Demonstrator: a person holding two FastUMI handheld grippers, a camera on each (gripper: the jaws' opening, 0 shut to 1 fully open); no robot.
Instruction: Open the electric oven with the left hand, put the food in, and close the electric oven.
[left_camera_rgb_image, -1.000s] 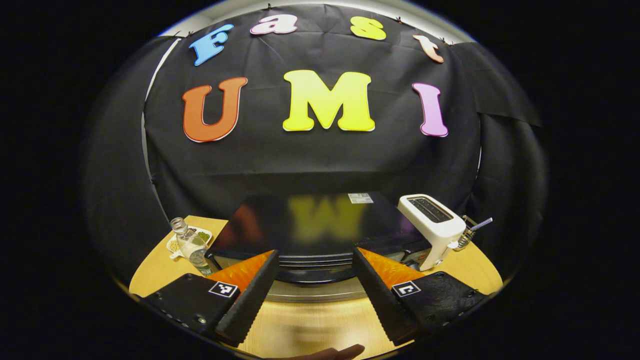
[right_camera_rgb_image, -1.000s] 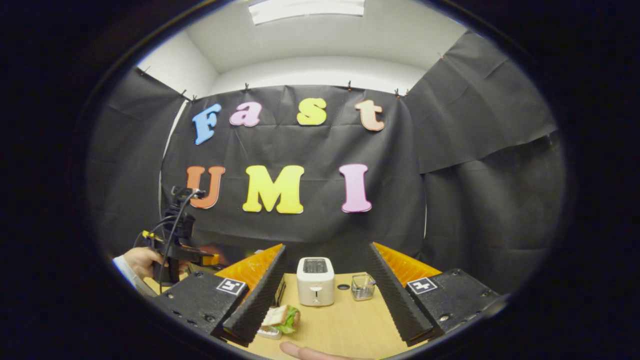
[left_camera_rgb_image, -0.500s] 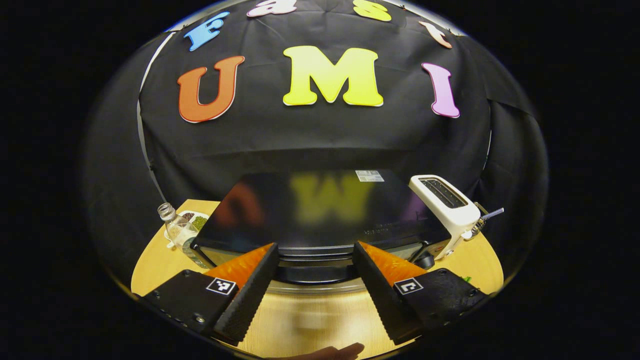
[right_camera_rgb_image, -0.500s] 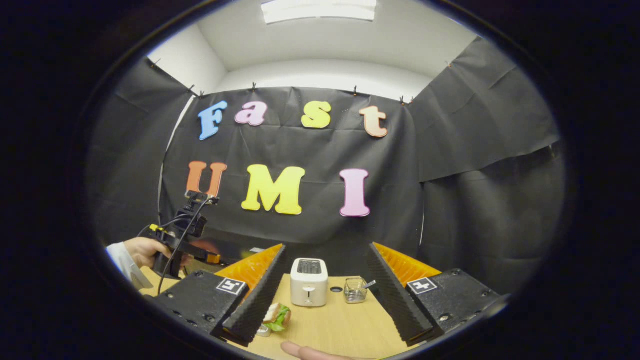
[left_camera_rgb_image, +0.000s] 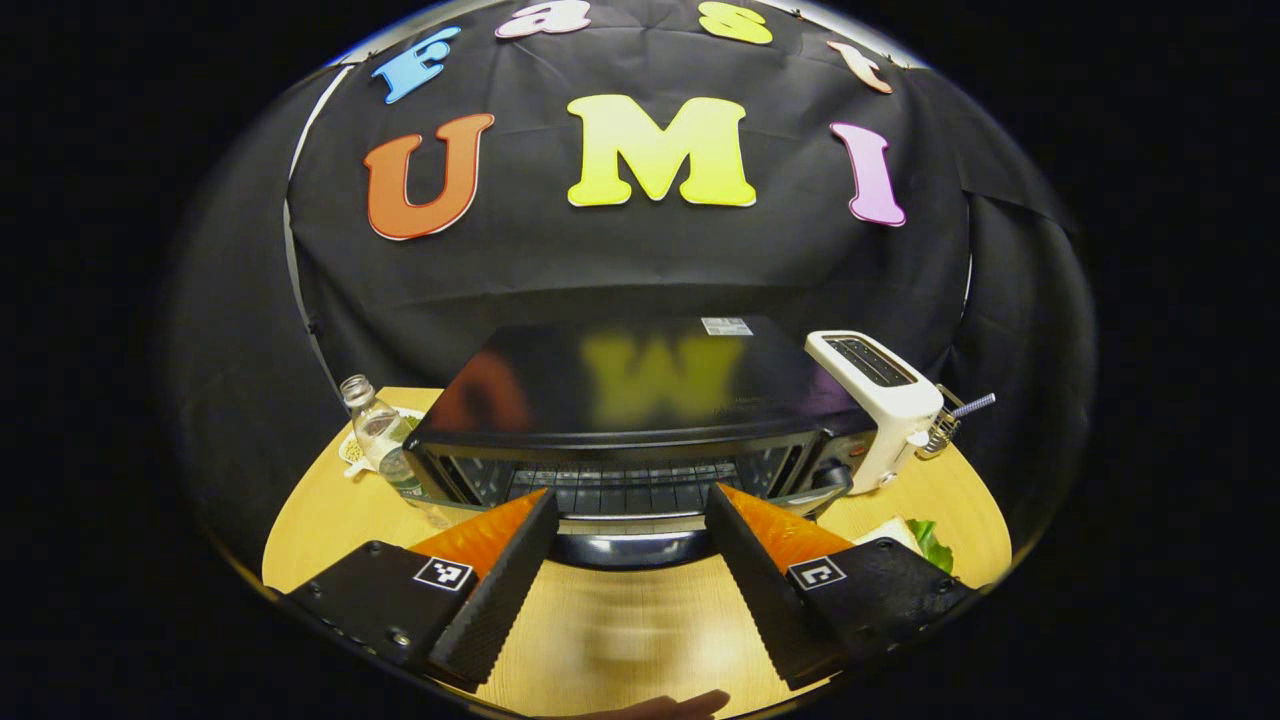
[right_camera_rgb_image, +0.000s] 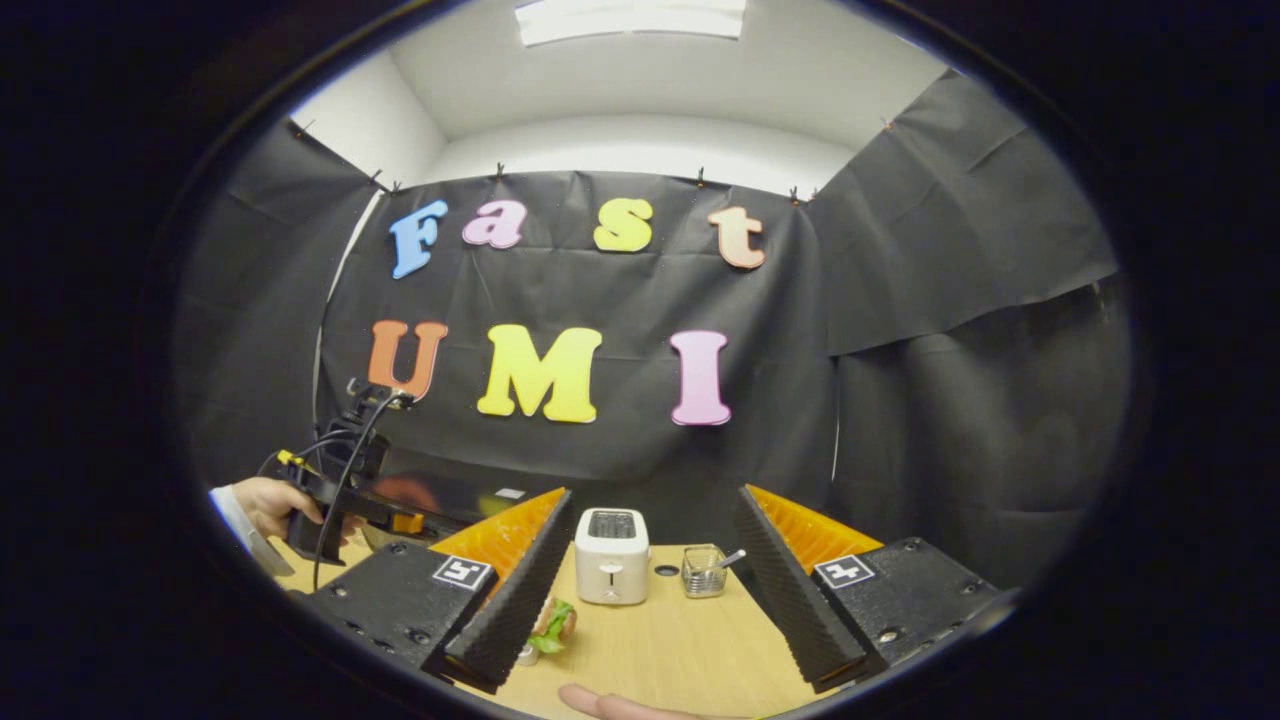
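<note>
Black-topped and glossy, the electric oven (left_camera_rgb_image: 640, 390) faces the left gripper (left_camera_rgb_image: 630, 520), whose jaws stand apart on either side of the door handle (left_camera_rgb_image: 625, 548) without pressing it, apparently lined up to pull the door, which looks tipped slightly ajar with the rack visible. Jaws of the right gripper (right_camera_rgb_image: 650, 545) are likewise apart and empty, waiting above the sandwich (right_camera_rgb_image: 552, 622) on the wooden table (right_camera_rgb_image: 680, 650). A white toaster (right_camera_rgb_image: 611, 555) and a bottle (left_camera_rgb_image: 385, 450) flank the oven; dark cloth drapes the booth
</note>
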